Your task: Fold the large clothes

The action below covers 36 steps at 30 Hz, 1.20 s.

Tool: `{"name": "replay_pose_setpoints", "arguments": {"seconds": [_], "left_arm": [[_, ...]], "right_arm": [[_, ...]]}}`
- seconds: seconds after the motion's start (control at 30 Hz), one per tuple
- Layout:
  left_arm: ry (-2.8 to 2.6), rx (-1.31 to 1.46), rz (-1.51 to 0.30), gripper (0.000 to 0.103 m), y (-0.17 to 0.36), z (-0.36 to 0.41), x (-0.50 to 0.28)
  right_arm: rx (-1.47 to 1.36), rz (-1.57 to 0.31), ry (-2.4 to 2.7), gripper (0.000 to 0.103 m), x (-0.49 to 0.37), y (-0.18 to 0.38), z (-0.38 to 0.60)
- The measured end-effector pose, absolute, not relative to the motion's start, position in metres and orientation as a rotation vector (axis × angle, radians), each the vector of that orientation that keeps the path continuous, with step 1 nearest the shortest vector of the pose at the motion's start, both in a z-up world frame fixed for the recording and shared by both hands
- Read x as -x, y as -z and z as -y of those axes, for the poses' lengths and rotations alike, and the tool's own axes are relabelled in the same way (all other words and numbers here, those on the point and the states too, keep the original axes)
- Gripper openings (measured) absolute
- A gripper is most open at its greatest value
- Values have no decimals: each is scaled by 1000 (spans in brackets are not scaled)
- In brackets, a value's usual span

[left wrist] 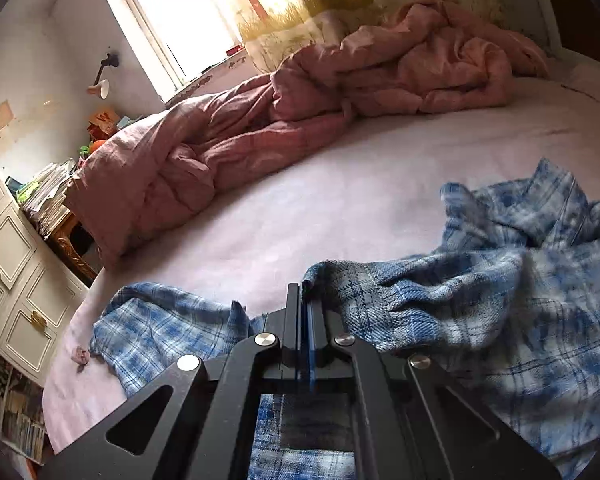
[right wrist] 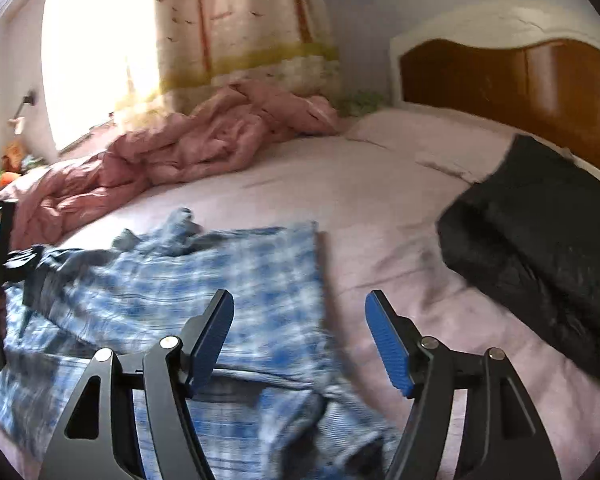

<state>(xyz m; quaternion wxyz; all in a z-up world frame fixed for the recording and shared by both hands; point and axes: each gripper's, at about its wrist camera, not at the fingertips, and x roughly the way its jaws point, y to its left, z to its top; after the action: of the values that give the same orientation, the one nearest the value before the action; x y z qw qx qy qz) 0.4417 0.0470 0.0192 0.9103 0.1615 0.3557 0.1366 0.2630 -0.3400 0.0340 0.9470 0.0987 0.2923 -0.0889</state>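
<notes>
The left gripper (left wrist: 305, 304) sits closest to its camera, w/ its jaws pressed together on an edge of the blue checked shirt (left wrist: 480, 292); the cloth bunches up right at the tips, so it looks pinched, not just touched. In the other view the right gripper (right wrist: 300, 332) has its jaws spread wide & nothing is between them; it hovers over the shirt's right edge and the bare sheet beside it. The shirt lies on the near side of the bed (right wrist: 380, 184), still rumpled, w/ one part flopped out to the left by itself and the collar end poking up in the middle. Only one side looks flat & straight. So the fold looks like it's just starting: prob. one edge is picked up, but no neat fold shows yet. Left to do: pull it flat, fold the sides in, fold it over. A dark folded thing (right wrist: 540, 248) rests by the headboard (right wrist: 500, 72), well apart from the shirt; it may be one piece already done, can't tell. The pink quilt (left wrist: 300, 92) is heaped at the far side, not touching the shirt.
</notes>
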Motion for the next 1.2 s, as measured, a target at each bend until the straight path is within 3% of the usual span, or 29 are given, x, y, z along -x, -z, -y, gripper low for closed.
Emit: {"name": "replay_pose_setpoints", "arguments": {"seconds": [0.1, 0.17, 0.3, 0.37, 0.53, 0.67, 0.8, 0.87, 1.1, 1.2], "left_arm": [[-228, -289, -766, 13, -13, -52, -439], [-195, -237, -791, 38, -14, -58, -430], [-112, -160, -766, 48, -29, -78, -395], [-80, -133, -731, 65, -41, -90, -375], [-40, -43, -677, 90, -67, -144, -332], [-135, -22, -704, 90, -63, -197, -322], [-190, 191, -813, 89, -32, -266, -334], [-233, 287, -835, 71, -16, -294, -338], [-281, 493, -885, 70, 32, -349, -363], [-314, 445, -896, 68, 44, -357, -378]], "right_arm": [[-300, -661, 182, 70, -269, -24, 357], [-357, -684, 171, 70, -270, -22, 366], [-335, -644, 195, 70, -268, -24, 370], [-304, -617, 199, 70, -266, -27, 366], [-260, -583, 140, 70, -256, -35, 348], [-193, -576, 89, 70, -254, -34, 327], [-108, -611, 23, 70, -253, -28, 298], [-92, -621, -15, 70, -250, -25, 286], [-44, -662, -87, 71, -250, -13, 257], [-36, -691, -81, 71, -254, -4, 255]]}}
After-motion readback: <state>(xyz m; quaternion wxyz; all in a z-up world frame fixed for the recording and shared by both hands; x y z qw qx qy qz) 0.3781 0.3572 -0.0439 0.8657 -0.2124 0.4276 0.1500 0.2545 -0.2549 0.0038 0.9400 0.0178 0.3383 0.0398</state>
